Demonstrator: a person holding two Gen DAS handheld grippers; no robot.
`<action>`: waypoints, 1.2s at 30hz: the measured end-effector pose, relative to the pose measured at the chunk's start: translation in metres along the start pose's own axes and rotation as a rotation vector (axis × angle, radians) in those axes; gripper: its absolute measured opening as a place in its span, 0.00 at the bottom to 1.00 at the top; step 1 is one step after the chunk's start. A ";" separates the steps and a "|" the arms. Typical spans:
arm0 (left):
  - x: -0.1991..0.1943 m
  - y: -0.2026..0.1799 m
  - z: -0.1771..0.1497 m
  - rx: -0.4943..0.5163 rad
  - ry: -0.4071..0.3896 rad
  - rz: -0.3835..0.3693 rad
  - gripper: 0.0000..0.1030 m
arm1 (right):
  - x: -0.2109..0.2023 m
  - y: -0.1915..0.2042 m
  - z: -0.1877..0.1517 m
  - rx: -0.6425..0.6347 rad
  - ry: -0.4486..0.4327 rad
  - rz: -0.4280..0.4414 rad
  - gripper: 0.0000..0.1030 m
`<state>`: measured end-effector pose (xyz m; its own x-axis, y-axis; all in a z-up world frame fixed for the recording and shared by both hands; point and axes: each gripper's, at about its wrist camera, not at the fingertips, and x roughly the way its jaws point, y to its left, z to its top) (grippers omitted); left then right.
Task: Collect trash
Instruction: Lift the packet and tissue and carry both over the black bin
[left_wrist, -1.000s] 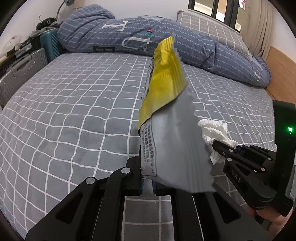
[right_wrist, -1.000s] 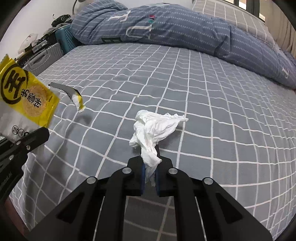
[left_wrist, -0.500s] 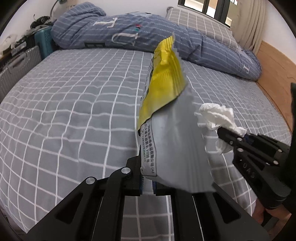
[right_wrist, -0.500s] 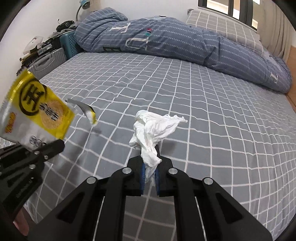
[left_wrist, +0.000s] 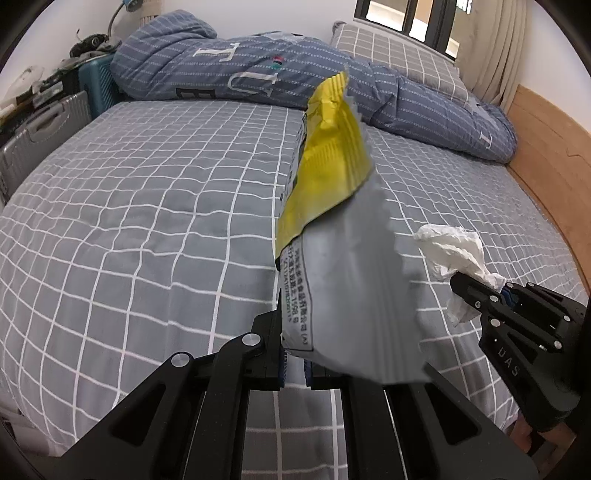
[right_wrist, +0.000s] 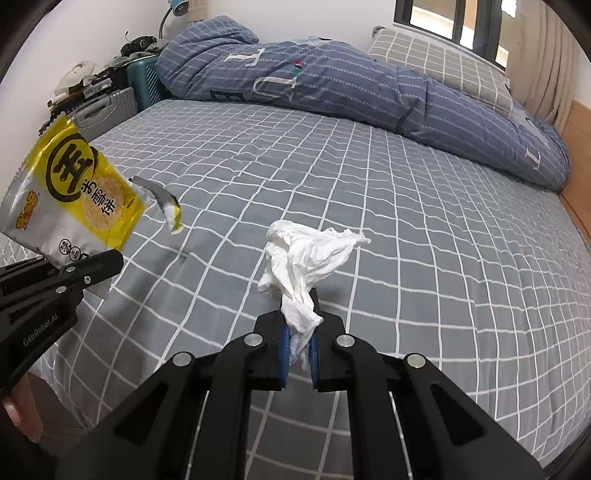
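Snack wrapper (left_wrist: 332, 236) is pinched by its bottom edge in the fully closed left claw (left_wrist: 293, 363) and the crumpled tissue (right_wrist: 306, 258) by its tail in the closed right claw (right_wrist: 299, 350), both clear above the bed (right_wrist: 424, 258), presumably so neither drags; torn wrapper scrap (right_wrist: 166, 203) lies uncollected on the sheet.

yellow-and-silver wrapper (right_wrist: 70, 199), white tissue (right_wrist: 310, 254), grey bedsheet (left_wrist: 147, 221) with white checks, perhaps teal suitcase (right_wrist: 146, 83).
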<state>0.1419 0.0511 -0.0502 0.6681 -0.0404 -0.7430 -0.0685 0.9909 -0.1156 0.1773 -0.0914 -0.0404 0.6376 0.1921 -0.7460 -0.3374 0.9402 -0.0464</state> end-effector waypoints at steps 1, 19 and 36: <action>-0.002 0.000 -0.003 0.004 -0.002 0.000 0.06 | -0.003 -0.001 -0.003 0.004 -0.001 0.000 0.08; -0.035 -0.014 -0.032 0.027 -0.021 -0.034 0.05 | -0.047 0.001 -0.028 0.038 -0.029 0.012 0.08; -0.066 -0.030 -0.061 0.034 -0.025 -0.074 0.06 | -0.087 0.007 -0.060 0.049 -0.047 -0.003 0.07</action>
<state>0.0544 0.0163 -0.0375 0.6889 -0.1109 -0.7164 0.0065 0.9891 -0.1468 0.0783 -0.1181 -0.0160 0.6711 0.2012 -0.7136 -0.3018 0.9533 -0.0150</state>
